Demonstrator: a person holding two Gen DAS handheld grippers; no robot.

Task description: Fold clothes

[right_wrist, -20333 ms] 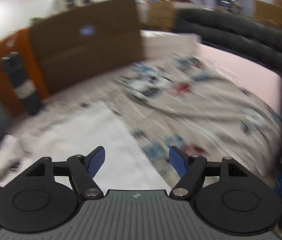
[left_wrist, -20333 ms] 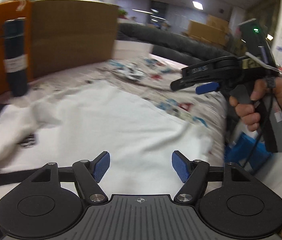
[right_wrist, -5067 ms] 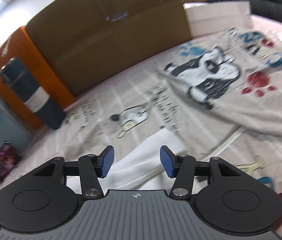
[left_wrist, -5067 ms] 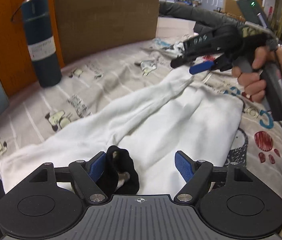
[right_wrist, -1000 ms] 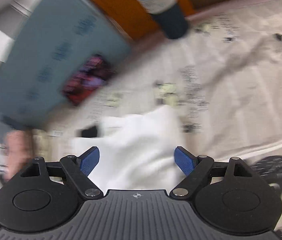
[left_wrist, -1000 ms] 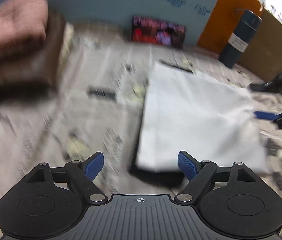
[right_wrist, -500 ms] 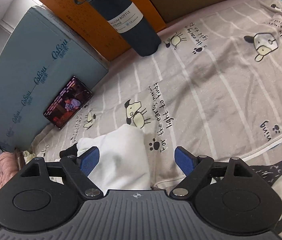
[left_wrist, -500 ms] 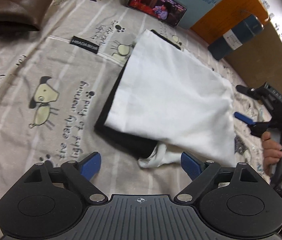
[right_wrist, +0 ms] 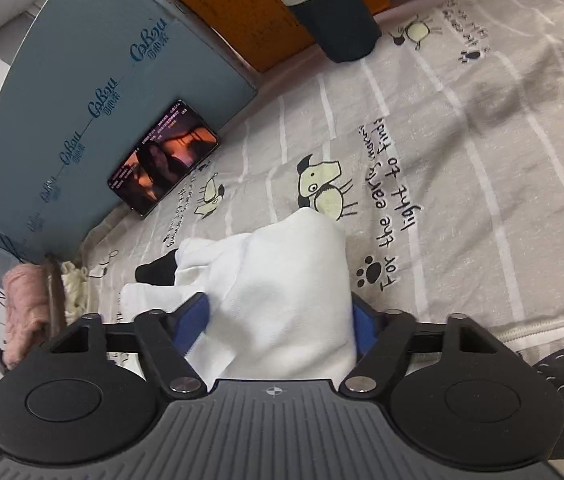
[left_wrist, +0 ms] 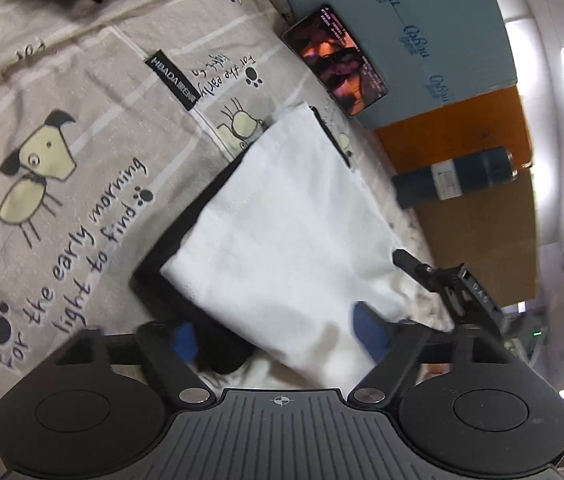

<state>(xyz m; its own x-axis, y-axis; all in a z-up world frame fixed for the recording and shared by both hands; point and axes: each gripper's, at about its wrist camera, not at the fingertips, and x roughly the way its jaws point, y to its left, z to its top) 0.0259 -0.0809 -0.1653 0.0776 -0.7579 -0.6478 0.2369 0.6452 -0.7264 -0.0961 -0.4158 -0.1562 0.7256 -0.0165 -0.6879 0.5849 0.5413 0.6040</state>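
Garment: a folded white cotton garment with black trim lies flat on the grey cartoon-dog printed bedsheet, a rough rectangle with black fabric showing along its left and near edges.
Garment, right wrist view: the same white cloth is bunched close in front of the camera, a black part poking out on its far left side.
Left gripper: the left gripper sits low at the near edge of the garment, jaws wide; the left blue pad is over the black trim and the right blue pad is over white cloth.
Right gripper: the right gripper has its jaws wide, a blue pad on either side of the bunched white cloth. The cloth fills the gap, but whether the pads press it is hard to tell.
Right gripper, left wrist view: it shows as a black arm at the garment's right edge.
Phone: a lit smartphone with a reddish video on its screen leans against a pale blue carton printed with a repeated logo, beyond the garment.
Bottle: a dark blue vacuum bottle with a white label stands at the far right, against an orange board.
Other cloth: a pink knitted item lies at the far left of the right wrist view.
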